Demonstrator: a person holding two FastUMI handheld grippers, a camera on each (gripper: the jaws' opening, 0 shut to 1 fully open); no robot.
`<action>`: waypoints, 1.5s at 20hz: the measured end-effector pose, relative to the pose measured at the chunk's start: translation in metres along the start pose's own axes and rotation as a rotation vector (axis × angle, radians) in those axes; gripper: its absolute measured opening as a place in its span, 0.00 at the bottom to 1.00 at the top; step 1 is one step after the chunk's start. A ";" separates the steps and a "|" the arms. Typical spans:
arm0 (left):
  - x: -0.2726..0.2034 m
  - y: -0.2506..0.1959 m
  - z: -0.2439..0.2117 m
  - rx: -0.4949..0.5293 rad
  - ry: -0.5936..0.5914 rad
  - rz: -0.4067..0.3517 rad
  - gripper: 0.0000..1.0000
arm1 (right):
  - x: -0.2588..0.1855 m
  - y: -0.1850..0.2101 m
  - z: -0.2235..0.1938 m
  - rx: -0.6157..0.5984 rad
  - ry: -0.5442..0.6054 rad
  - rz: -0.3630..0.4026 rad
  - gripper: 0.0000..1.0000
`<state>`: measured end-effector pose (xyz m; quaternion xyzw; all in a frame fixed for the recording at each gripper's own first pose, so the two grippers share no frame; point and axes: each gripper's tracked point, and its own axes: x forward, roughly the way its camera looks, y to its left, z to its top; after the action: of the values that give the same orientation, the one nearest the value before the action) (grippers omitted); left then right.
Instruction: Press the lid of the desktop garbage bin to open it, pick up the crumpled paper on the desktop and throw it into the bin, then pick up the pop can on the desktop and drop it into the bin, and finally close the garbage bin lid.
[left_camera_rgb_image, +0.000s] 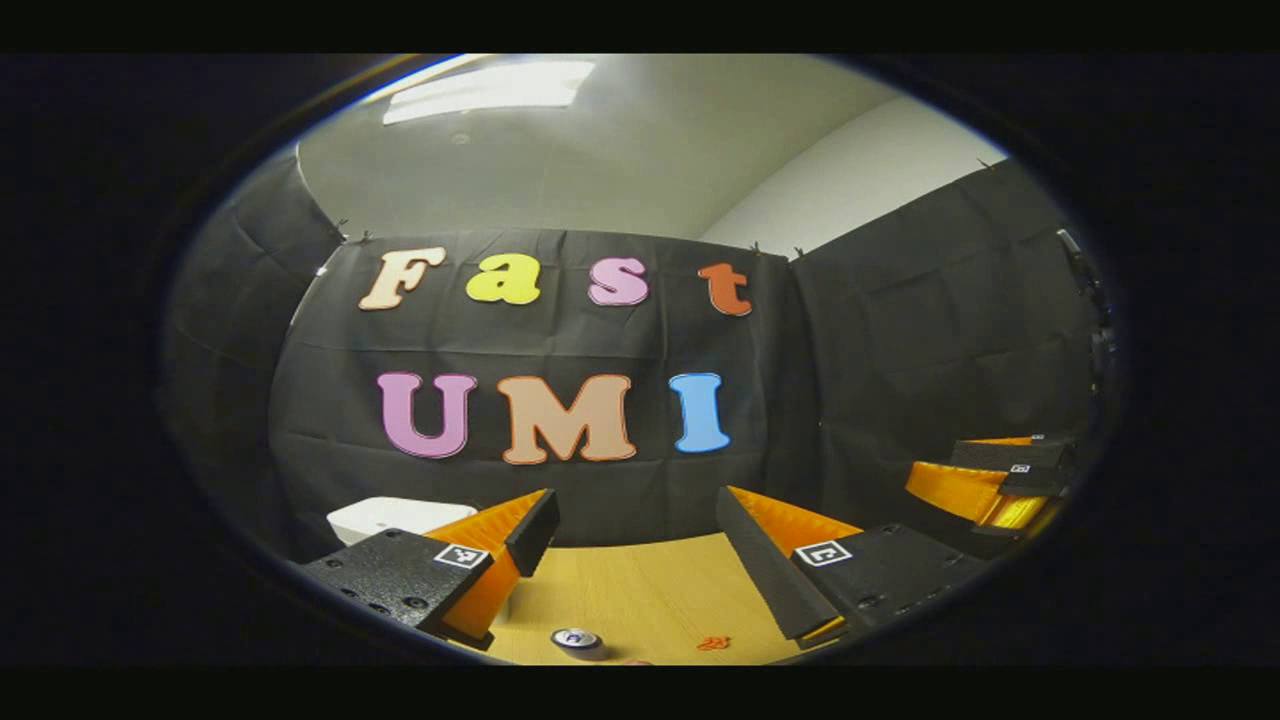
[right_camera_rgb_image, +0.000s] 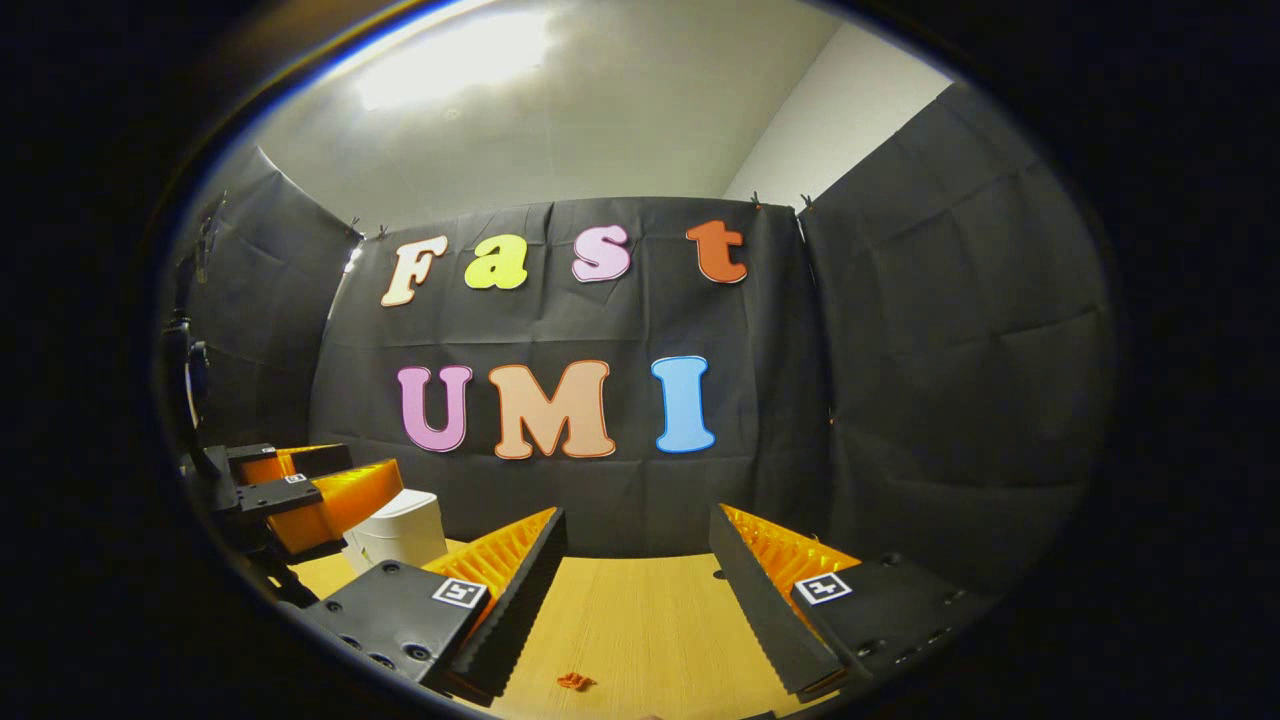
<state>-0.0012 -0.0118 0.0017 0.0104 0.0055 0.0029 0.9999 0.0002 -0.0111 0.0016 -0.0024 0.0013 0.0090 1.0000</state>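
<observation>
- Your left tongs (left_camera_rgb_image: 637, 560) stand apart, gripping nothing, raised above the counter (left_camera_rgb_image: 650, 590) and aimed at the booth's back wall.
- Your right tongs (right_camera_rgb_image: 637, 590) are likewise spread wide with nothing between the fingers; in the left gripper view they show again at the far right edge (left_camera_rgb_image: 1000, 480).
- Your garbage bin (right_camera_rgb_image: 398, 530), white, sits on the counter toward the back left, close to the black cloth; its lid looks down, and you cannot see inside it.
- From the right gripper view, your left tongs (right_camera_rgb_image: 290, 490) hang just in front of the bin and partly cover it.
- Your pop can (left_camera_rgb_image: 577, 641) stands upright on the counter below the left tongs, its silver top facing up, at the lower edge of the left gripper view.
- A small orange scrap (left_camera_rgb_image: 713, 643) lies on the wood, right of the can and apart from it.
- Your counter is light wood; black cloth walls close it on three sides, with a pale ceiling and a bright light panel (left_camera_rgb_image: 490, 88) above.
</observation>
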 end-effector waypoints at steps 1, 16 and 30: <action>0.000 0.000 0.000 0.002 0.000 0.003 0.95 | 0.000 0.000 -0.001 0.001 0.002 0.002 0.96; -0.004 0.020 -0.007 0.034 0.016 0.135 0.95 | 0.025 0.015 -0.004 0.019 -0.014 0.141 0.95; -0.019 0.035 -0.015 0.082 0.059 0.255 0.96 | 0.046 0.024 -0.028 0.076 0.043 0.250 0.95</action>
<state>-0.0207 0.0238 -0.0127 0.0519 0.0336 0.1303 0.9896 0.0457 0.0140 -0.0269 0.0352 0.0234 0.1333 0.9902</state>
